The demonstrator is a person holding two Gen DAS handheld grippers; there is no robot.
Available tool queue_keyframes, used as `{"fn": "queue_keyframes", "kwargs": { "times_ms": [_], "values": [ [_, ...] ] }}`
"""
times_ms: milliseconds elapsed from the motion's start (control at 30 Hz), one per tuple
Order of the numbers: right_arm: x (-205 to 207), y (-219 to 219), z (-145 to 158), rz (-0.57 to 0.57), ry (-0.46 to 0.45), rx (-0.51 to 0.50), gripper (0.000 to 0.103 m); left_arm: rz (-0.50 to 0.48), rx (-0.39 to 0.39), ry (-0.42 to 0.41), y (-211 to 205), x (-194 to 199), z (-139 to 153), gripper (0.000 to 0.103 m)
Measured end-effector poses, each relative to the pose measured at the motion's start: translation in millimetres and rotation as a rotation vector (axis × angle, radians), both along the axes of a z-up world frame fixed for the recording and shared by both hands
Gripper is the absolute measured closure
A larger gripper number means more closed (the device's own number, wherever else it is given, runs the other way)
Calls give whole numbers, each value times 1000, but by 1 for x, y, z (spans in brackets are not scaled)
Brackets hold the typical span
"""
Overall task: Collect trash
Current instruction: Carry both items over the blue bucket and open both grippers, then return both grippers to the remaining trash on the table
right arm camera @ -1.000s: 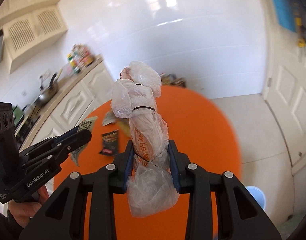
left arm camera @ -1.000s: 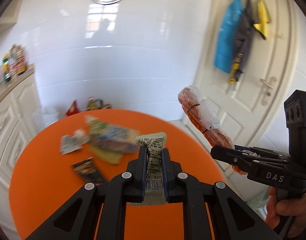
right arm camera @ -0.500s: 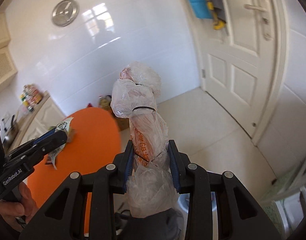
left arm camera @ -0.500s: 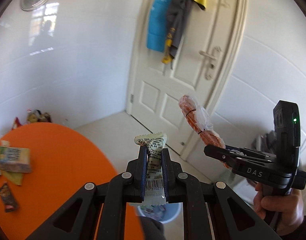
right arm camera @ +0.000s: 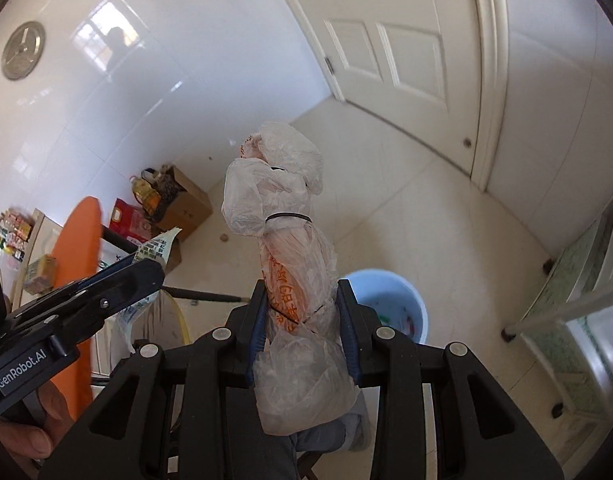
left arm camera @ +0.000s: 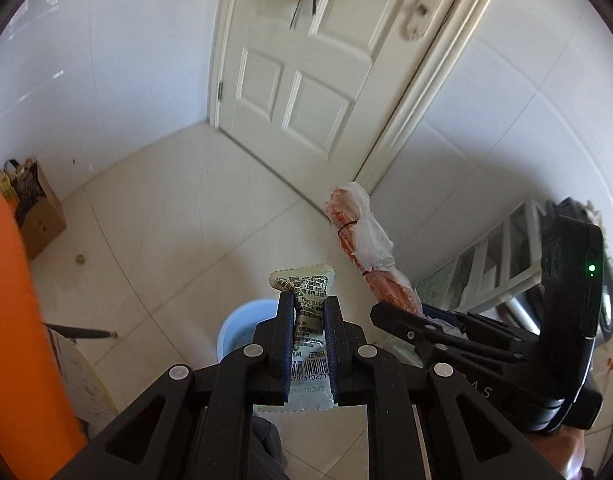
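My left gripper [left arm camera: 309, 304] is shut on a pale green snack wrapper [left arm camera: 306, 286] with a barcode, held upright over the floor. Just beyond its fingers lies the light blue trash bin [left arm camera: 238, 326], mostly hidden by them. My right gripper [right arm camera: 302, 292] is shut on a rolled clear plastic bag [right arm camera: 290, 240] with orange print, bound by black bands. In the right wrist view the blue bin [right arm camera: 390, 300] stands on the floor just right of the bag, with some litter inside. The left gripper [right arm camera: 146, 270] and its wrapper [right arm camera: 156, 246] show at that view's left, the right gripper [left arm camera: 390, 310] with the bag [left arm camera: 358, 236] at the left view's right.
The orange round table [left arm camera: 10, 320] edges the left, with a package [right arm camera: 40, 270] on it. A cardboard box [right arm camera: 182, 204] with bottles sits by the white tiled wall. A white door [left arm camera: 302, 92] stands behind. A white-framed rack [right arm camera: 578, 300] is at the right. A person's hand [right arm camera: 26, 436] grips the handle.
Both grippers swung away from the orange table toward the door and tilted down, carrying the wrapper and the bag. The blue bin now lies right below them.
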State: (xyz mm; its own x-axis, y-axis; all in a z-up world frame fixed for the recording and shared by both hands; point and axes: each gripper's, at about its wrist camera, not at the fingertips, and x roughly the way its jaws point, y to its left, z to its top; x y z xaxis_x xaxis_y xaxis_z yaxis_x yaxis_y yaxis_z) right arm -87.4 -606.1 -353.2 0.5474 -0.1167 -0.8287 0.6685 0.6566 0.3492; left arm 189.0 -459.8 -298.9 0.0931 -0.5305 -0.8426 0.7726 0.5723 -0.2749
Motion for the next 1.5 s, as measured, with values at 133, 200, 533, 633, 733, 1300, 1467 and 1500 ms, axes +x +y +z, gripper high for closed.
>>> {"fn": "queue_keyframes", "kwargs": {
  "times_ms": [133,200,533,633,733,1300,1467,1500],
  "values": [
    [4,-15,-36,-31,41,62,68,-13,75,40,-23,12,-21,89],
    [5,-21,-51,-39,64,83,65,-26,110,56,-37,19,-29,82],
    [-9,-38,-80,-115,99,118,10,14,152,-5,-76,38,-12,25],
    [-15,-35,-69,-160,112,71,0,18,137,-64,-82,37,-7,18],
    [-17,-29,-56,-176,128,36,0,17,123,-116,-63,14,9,18],
    [27,77,116,-39,-84,-245,0,179,-141,-334,147,-49,143,6],
    [52,126,162,46,-158,-325,0,267,-197,-403,221,-61,169,2],
    [58,137,170,65,-175,-339,0,290,-204,-420,236,-64,173,1]
  ]
}}
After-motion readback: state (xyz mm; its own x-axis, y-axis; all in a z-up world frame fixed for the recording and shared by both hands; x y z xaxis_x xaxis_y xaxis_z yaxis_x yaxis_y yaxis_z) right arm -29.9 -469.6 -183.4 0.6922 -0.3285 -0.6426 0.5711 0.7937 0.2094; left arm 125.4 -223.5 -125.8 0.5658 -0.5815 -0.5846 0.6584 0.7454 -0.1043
